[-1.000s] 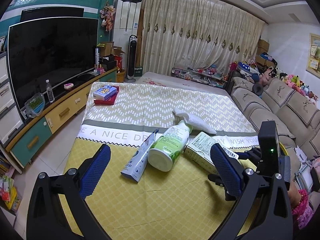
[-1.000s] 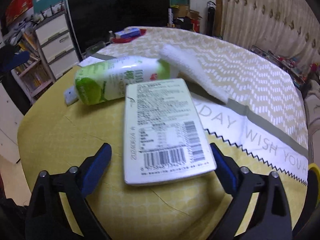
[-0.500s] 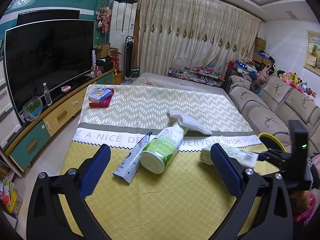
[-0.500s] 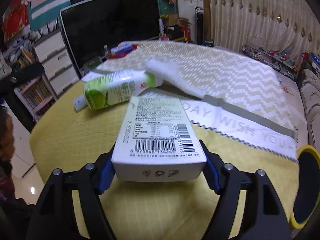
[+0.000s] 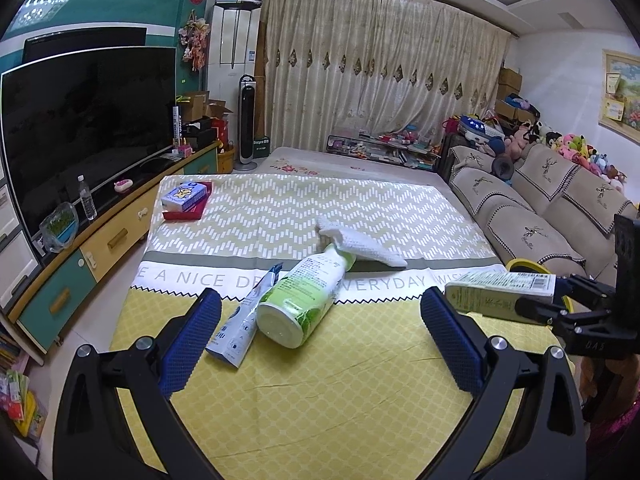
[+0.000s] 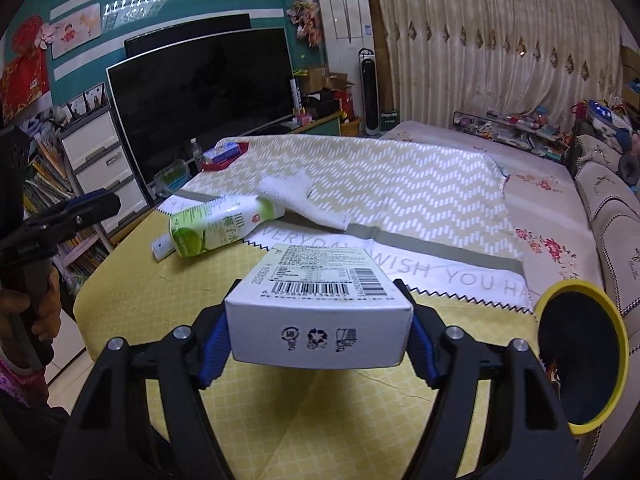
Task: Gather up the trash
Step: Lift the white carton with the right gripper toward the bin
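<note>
The work surface is a low table (image 5: pixel 320 408) covered by a cloth: yellow lattice print at the near end, a white band with grey lettering across the middle, and a pale zigzag pattern beyond. The cloth lies flat with light creases. A long television (image 5: pixel 80 128) on a teal and yellow cabinet (image 5: pixel 60 280) lines one side; a beige sofa (image 5: pixel 540 208) with stuffed toys along its back lines the other. Cream pleated curtains (image 5: pixel 380 80) close the far wall.

The right gripper (image 6: pixel 320 344) is clamped on a white cardboard carton (image 6: pixel 320 304), rectangular, with a barcode and print on top and recycling marks on its near end. Its jaws have just been closing, and the blue ribbed pads press both long sides. The carton is lifted off the cloth, near a yellow-rimmed bin (image 6: pixel 580 360) with a dark interior at the table's edge.

The left gripper (image 5: pixel 320 360) hangs above the yellow end with jaws wide and nothing between them.

Remaining on the cloth: a plastic bottle (image 5: pixel 304 292) with green and white label, lying on its side, base toward the near end; a flattened blue and white tube (image 5: pixel 244 320) just beside it, touching or nearly so; a folded white towel (image 5: pixel 360 244), nubby in texture, at the bottle's neck. A red tray (image 5: pixel 184 212) bearing a small blue box (image 5: pixel 184 196) sits at the far corner.
</note>
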`<state>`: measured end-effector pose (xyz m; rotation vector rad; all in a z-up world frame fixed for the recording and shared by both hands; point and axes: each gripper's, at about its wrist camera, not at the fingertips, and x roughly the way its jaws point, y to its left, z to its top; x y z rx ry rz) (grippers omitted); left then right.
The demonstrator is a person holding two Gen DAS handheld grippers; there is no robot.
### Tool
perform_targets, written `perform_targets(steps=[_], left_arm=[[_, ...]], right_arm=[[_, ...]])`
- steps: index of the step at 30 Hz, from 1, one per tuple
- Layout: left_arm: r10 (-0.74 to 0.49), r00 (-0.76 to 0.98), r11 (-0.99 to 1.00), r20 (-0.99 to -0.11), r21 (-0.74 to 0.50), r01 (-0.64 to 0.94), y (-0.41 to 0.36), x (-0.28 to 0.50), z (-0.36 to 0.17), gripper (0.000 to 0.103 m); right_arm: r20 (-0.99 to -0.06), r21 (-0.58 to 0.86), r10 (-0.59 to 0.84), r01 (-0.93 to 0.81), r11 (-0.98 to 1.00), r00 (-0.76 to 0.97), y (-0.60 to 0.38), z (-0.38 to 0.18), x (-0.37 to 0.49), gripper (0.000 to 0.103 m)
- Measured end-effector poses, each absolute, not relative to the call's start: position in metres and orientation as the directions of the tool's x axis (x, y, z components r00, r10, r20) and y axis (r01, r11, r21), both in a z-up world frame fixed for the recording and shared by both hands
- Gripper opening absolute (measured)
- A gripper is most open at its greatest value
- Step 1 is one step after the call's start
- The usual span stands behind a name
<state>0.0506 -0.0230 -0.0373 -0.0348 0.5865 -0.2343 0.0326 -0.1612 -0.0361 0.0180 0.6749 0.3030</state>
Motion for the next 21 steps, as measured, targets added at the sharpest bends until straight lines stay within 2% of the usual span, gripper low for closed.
perform_targets(steps=[4, 9, 15, 21], left_arm=[[-0.232, 0.807, 0.972, -0.543, -0.097, 0.214, -0.025, 0.051, -0.036, 0.098], [-0.239, 0.799, 0.970, -0.552, -0.098, 0.222, -0.028, 0.052, -0.039, 0.098], [-0.241, 0.793, 0.969, -0.560, -0.089, 0.232, -0.035, 0.059, -0.040, 0.098], [-0.252, 0.781, 0.965, -0.572, -0.083, 0.250, -0.045, 0.067, -0.044, 0.098]], right_arm=[[-0.597, 0.106, 0.236, -0.216, 0.971, 0.767, -0.180, -0.030, 0.029, 0.068], [-0.586, 0.105, 0.070, -0.010, 0.994, 0.807, -0.243, -0.028, 0.026, 0.068], [-0.640, 0.117, -0.159, 0.299, 0.947, 0.752, -0.341, -0.051, 0.026, 0.068], [-0.707, 0.089, -0.248, 0.432, 0.897, 0.662, -0.391, -0.086, 0.042, 0.069]])
